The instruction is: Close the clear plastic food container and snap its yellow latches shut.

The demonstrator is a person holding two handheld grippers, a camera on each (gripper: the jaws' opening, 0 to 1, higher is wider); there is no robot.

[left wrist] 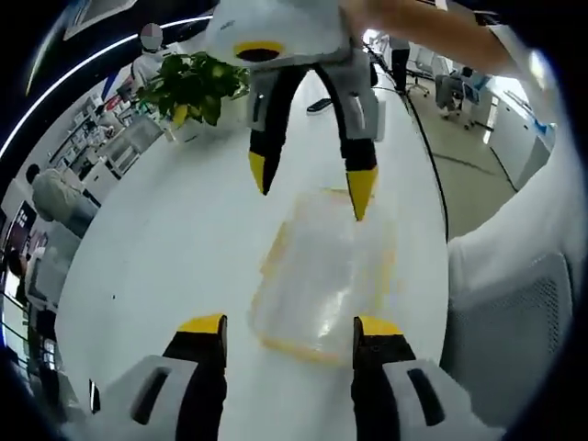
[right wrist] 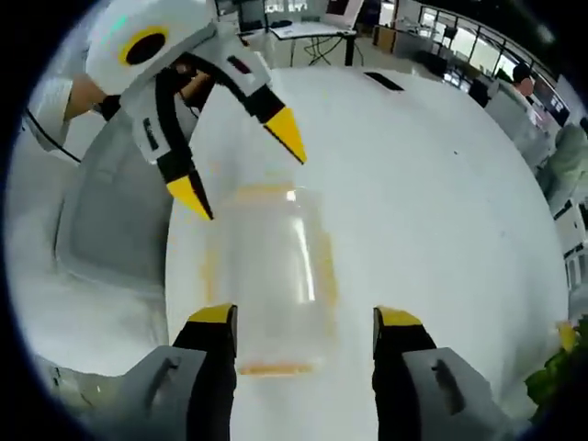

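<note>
Left gripper view: left gripper (left wrist: 289,329) comes up from the bottom, 2 yellow-tipped jaws spread wide, hovering over the near end of the clear plastic container (left wrist: 323,276). Can't tell if the tips touch it. Container lies flat on the white worktop (left wrist: 175,248), lid looks down on it, yellow latches (left wrist: 299,350) showing along its edges; blurred, so can't tell whether any latch is snapped.

Right gripper (left wrist: 310,188) enters from the top of this view, pointing back toward the camera, jaws spread, 1 yellow tip over the far edge of the container, the other just beside it over bare worktop. A bare forearm (left wrist: 432,28) runs off to the upper right behind it. Potted plant (left wrist: 191,87) sits on the worktop well beyond the container, upper left. Office floor and desks (left wrist: 478,101) in the background.

Right gripper view: right gripper (right wrist: 305,322) rises from the bottom, jaws spread, straddling the near end of the container (right wrist: 266,276) without clear contact. Left gripper (right wrist: 241,158) comes in from the upper left, jaws apart, tips above the container's far end. A hand (right wrist: 188,84) grips its body. Grey chair (right wrist: 110,216) beside the worktop (right wrist: 432,184) at left
</note>
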